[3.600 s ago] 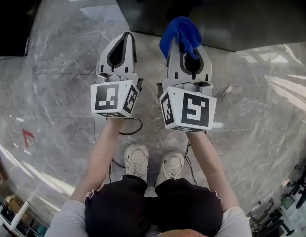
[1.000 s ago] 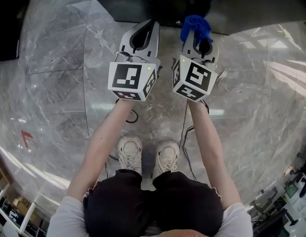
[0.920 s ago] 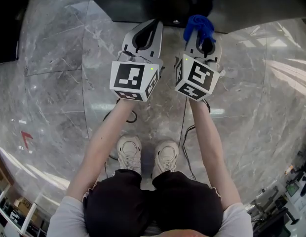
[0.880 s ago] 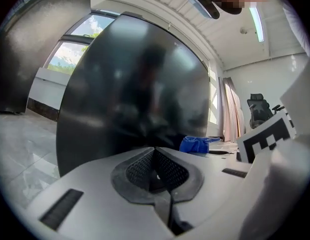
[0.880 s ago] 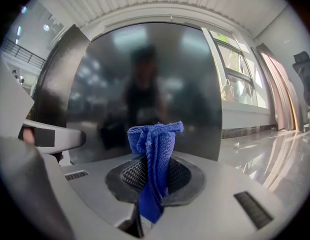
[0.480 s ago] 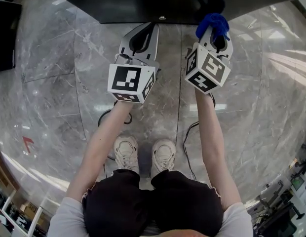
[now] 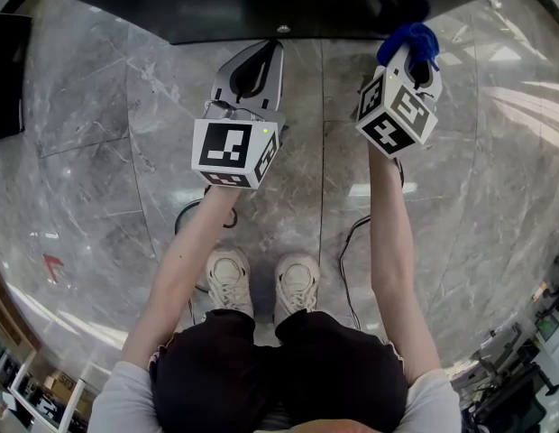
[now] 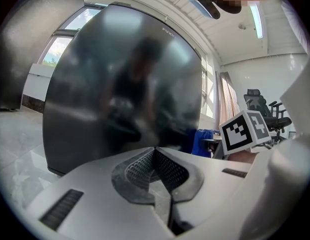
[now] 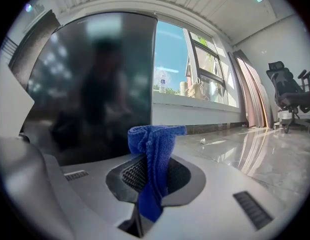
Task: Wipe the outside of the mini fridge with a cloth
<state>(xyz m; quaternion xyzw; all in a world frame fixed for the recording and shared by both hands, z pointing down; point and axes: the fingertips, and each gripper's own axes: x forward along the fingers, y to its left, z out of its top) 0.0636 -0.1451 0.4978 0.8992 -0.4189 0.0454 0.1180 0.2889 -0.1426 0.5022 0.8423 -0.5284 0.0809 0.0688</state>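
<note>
Lettering is seen in small pale characters near the top right edge of the mini fridge (image 8: 120, 84) in the left gripper view, but it is too small to be read. Square black-and-white codes are carried on the marker cube (image 7: 233, 152) of the left gripper (image 7: 272, 50) and on the matching cube of the right gripper (image 7: 415, 61). No words are printed on either.

The left gripper's jaws are brought fully together, pad against pad, and nothing is held between them. The right gripper's jaws are clamped on a blue cloth (image 9: 154, 149), which is bunched above the tips, with a tail hanging down between the pads.

The fridge, a glossy dark cabinet standing on the grey marble floor (image 7: 99, 152), is faced by both grippers and lies just ahead of them. In the right gripper view its right-hand edge is lined up just above the cloth, so that the door fills the left half of the view and a window (image 9: 195, 69) is seen to the right. In the head view the cloth is held at the fridge's front near its right corner. Whether cloth and fridge are touching cannot be told. The right gripper is held further forward than the left, which is pointed at the middle of the front.

An office chair (image 9: 290, 101) is seen far to the right, and white shoes (image 7: 227, 282) are seen below the arms.
</note>
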